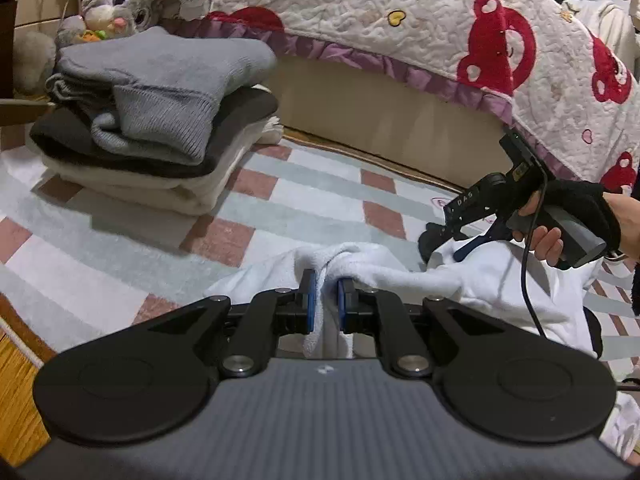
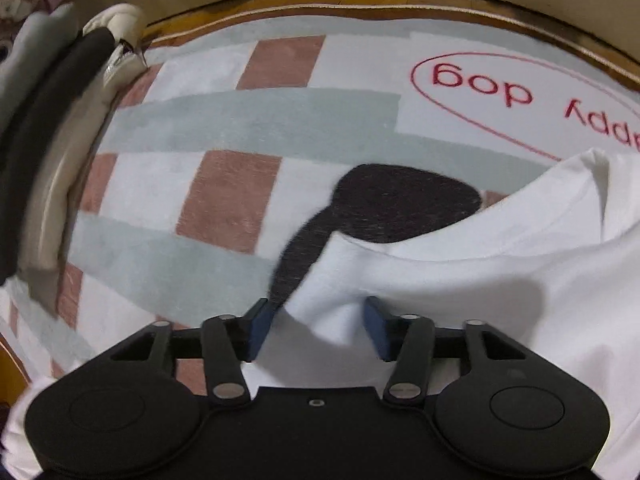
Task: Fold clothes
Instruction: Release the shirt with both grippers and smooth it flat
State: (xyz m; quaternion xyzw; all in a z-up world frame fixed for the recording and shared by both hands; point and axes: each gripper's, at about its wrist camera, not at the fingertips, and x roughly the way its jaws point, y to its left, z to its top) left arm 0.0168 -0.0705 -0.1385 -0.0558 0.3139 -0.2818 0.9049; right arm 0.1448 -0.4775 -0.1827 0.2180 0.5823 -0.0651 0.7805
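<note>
White garment (image 1: 460,284) lies crumpled on a checked rug (image 1: 280,200) of pale grey, white and dusty pink squares, near the lower edge of the left wrist view and spreading to the right. Left claw (image 1: 325,300), with blue pads, is closed tight on a bunched fold of this white cloth, which rises between the pads and drapes over them.

Right claw (image 2: 316,328) points steeply down over the same garment (image 2: 500,280). Its jaws stand wide apart, with a peak of white cloth between the blue pads but not pinched by them. In the left wrist view this tool is held by a hand (image 1: 560,224) in a black fingerless glove, at the far right above the garment. A dark shadow of the tool falls on the rug just beyond the cloth.

Red stitched letters inside a red oval (image 2: 500,92) mark the rug past the garment.

At the upper left of the left wrist view, well apart from the white garment, sits a stack of folded clothes (image 1: 160,120): grey knit on top, black beneath, cream at the bottom. Behind it is a grey plush rabbit (image 1: 116,4). A quilted bedspread (image 1: 400,20) with red bears hangs over the bed's edge behind the rug.
</note>
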